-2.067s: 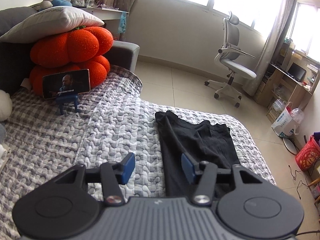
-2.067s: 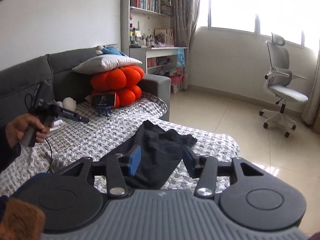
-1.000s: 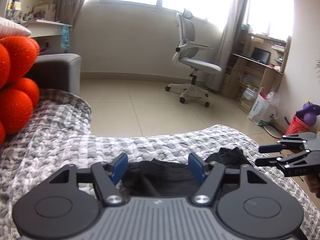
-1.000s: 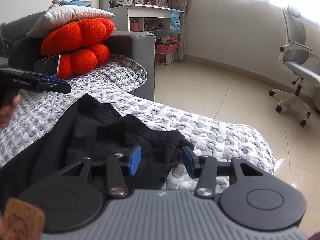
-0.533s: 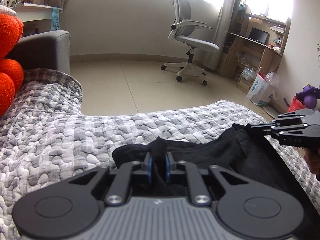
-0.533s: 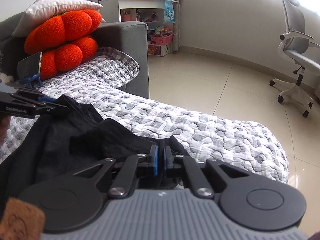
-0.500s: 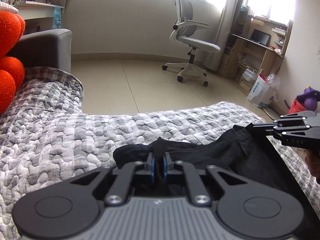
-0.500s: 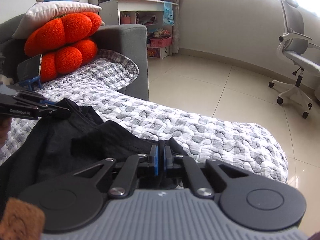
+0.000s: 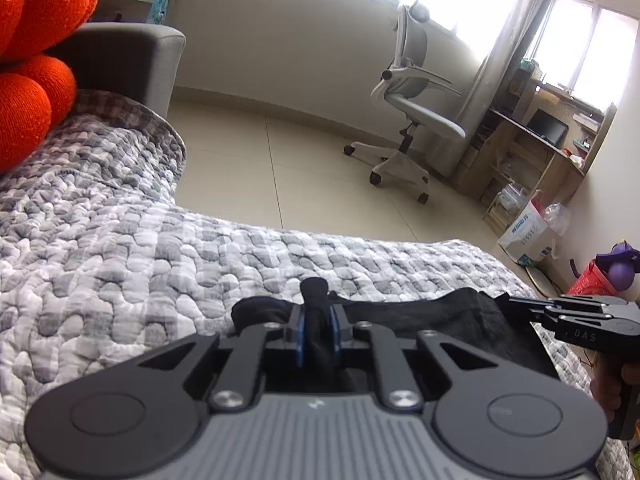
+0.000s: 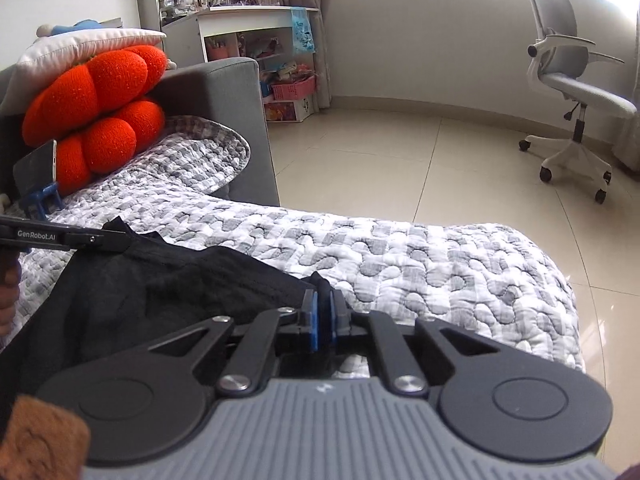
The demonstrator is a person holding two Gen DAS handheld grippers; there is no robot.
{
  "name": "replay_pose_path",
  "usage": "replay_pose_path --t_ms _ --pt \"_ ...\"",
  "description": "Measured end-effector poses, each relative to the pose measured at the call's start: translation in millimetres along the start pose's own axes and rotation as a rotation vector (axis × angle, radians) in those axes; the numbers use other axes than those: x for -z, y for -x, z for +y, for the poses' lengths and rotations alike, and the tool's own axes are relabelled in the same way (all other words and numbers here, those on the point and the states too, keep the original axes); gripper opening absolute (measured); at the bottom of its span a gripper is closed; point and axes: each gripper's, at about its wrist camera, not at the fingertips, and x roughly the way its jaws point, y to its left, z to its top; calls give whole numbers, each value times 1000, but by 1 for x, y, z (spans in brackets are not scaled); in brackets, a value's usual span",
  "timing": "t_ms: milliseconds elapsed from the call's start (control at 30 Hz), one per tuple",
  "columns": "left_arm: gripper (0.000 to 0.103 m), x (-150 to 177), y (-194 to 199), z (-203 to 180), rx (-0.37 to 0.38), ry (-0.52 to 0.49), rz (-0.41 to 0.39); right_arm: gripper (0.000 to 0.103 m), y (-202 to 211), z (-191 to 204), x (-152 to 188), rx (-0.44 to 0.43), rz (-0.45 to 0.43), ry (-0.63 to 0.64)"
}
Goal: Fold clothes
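Fabric of the black garment (image 9: pixel 420 316) bunches between both easing-apart claws, left gripper (image 9: pixel 316 330) and right gripper (image 10: pixel 321 320), hiding its shape.

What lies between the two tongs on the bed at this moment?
The black garment spans the stretch: the left tongs pinch one corner, the right tongs the other, over the grey quilt. Both wrist views show it.

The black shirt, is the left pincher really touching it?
Touching. In the left wrist view, a bunch of the black garment sits squeezed between the left gripper's blue pads, though its jaws are opening slightly.
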Motion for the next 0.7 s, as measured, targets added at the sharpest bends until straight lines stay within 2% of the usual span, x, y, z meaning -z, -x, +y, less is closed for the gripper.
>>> replay_pose_path --t_ms 33,67,100,167,233,333,367,400,467,600,633,700 --pt "28 -1 5 -1 -4 3 -19 11 2 1 -1 9 -8 -2" --pt "42 -2 13 -3 -17 -1 -44 11 3 2 -1 19 -14 0" --pt "48 -4 21 -4 -31 -6 -70 11 5 4 -2 32 -20 4" --pt "52 -4 35 -9 -40 -25 -98 14 13 11 -4 64 -36 25" --pt "53 3 46 -15 -63 -52 -81 15 22 14 -6 69 -51 31" --pt "53 23 59 -25 -85 -105 -35 15 41 16 -7 8 -73 -1" --pt "53 31 63 -27 -89 -115 -23 18 46 15 -7 -23 -71 -19" --pt "53 38 68 -29 -92 -124 -12 30 51 15 -7 -51 -61 -35" --pt "53 50 78 -32 -88 -130 0 38 60 18 -5 -111 -26 -51" --pt "53 67 86 -40 -66 -140 16 38 80 37 8 -309 56 -38" --pt "53 70 83 -41 -83 -139 34 38 79 43 13 -326 86 -25" --pt "51 78 79 -40 -108 -125 62 38 71 50 24 -295 128 0"
